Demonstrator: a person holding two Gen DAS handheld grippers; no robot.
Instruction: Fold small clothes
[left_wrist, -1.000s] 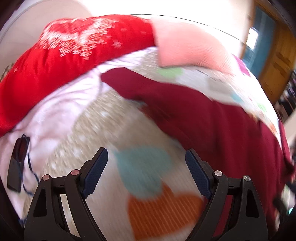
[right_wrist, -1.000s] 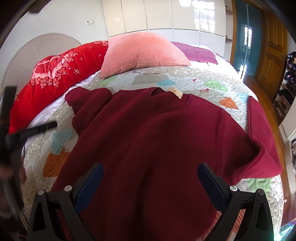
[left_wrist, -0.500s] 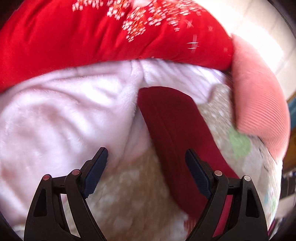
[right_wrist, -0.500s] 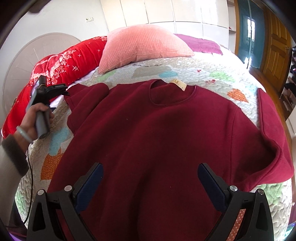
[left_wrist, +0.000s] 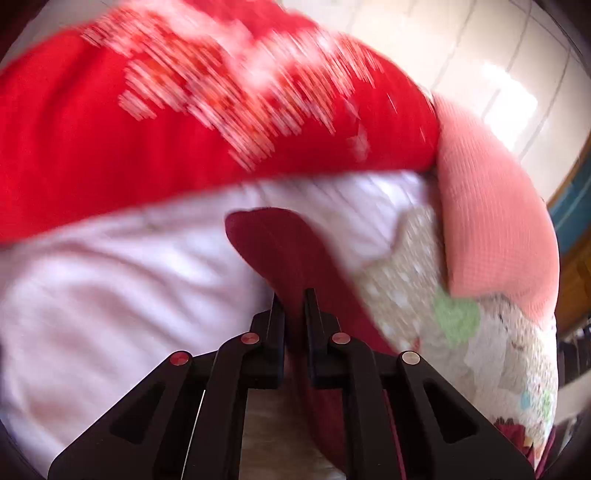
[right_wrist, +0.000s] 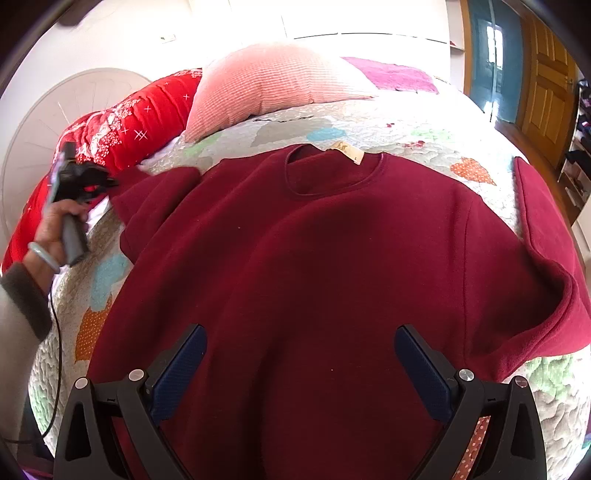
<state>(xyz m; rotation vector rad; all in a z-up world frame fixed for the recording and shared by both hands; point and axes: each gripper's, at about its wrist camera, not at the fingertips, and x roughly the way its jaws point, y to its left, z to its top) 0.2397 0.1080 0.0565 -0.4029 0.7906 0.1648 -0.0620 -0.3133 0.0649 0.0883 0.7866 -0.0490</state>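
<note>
Bare quilt (right_wrist: 424, 122) lies open across the upper right of the right wrist frame, beyond the sweater (right_wrist: 314, 277) filling its centre. A pink pillow (right_wrist: 273, 81) blocks the top centre; a red bolster (right_wrist: 122, 129) walls the upper left, just beside the left gripper (right_wrist: 110, 182).

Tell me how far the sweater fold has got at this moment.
Done: the maroon sweater lies flat, front up, on the quilt. In hand: the left gripper has its jaws shut on the left sleeve. The right gripper hovers open. Left: both sleeves and the body are unfolded.
</note>
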